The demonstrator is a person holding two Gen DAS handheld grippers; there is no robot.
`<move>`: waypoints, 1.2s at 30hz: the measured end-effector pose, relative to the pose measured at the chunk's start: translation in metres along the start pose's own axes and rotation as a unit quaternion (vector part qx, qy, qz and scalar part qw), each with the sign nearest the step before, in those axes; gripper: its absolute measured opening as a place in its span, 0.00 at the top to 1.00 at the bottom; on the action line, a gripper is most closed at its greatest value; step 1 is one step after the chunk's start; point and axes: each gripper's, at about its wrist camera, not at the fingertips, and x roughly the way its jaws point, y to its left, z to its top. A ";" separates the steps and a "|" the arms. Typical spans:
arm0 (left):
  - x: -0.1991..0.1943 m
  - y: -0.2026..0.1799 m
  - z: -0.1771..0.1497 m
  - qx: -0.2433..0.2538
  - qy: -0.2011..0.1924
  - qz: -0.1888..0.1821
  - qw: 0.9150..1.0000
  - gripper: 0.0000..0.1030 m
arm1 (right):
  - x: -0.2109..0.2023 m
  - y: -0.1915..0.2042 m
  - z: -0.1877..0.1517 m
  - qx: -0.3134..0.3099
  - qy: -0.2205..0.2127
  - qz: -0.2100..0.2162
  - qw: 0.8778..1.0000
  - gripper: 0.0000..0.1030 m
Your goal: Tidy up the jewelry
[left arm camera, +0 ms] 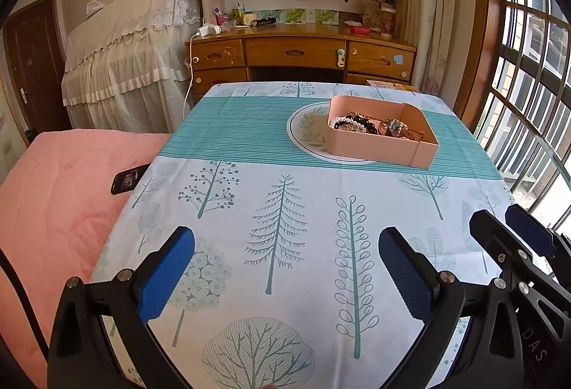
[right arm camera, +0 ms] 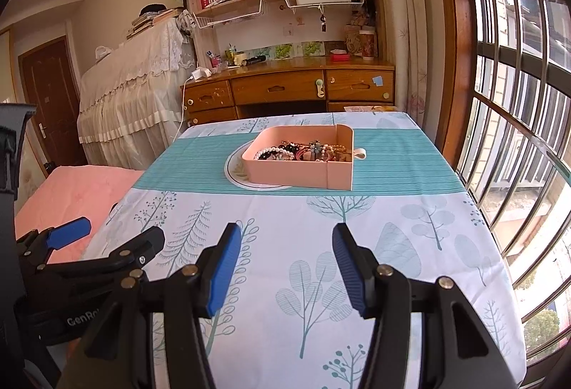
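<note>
A pink tray [left arm camera: 371, 144] [right arm camera: 296, 173] sits partly on a white plate [left arm camera: 303, 135] [right arm camera: 237, 171] at the far middle of the table. In it lie a white pearl bracelet [left arm camera: 348, 123] [right arm camera: 273, 151], a black bead bracelet [left arm camera: 364, 123] and several other tangled pieces [right arm camera: 321, 151]. My left gripper [left arm camera: 285, 260] is open and empty over the near part of the tablecloth. My right gripper [right arm camera: 287, 264] is open and empty too, also near the front edge. The right gripper also shows in the left wrist view [left arm camera: 499, 228], and the left gripper in the right wrist view [right arm camera: 107, 235].
The table wears a tree-patterned cloth [left arm camera: 285, 210] [right arm camera: 357, 228]. A pink bed [left arm camera: 53, 192] with a black phone [left arm camera: 128, 178] lies to the left. A wooden desk [left arm camera: 299, 50] stands behind the table. Barred windows [right arm camera: 517, 139] run along the right.
</note>
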 end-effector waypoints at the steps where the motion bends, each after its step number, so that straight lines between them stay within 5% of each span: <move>1: 0.000 0.000 0.000 0.000 0.000 0.000 1.000 0.01 | 0.000 0.000 0.000 0.000 0.000 0.000 1.000 0.47; 36: 0.007 0.000 -0.004 -0.006 0.003 0.006 1.000 0.01 | 0.002 -0.001 0.002 0.000 0.005 0.001 1.000 0.47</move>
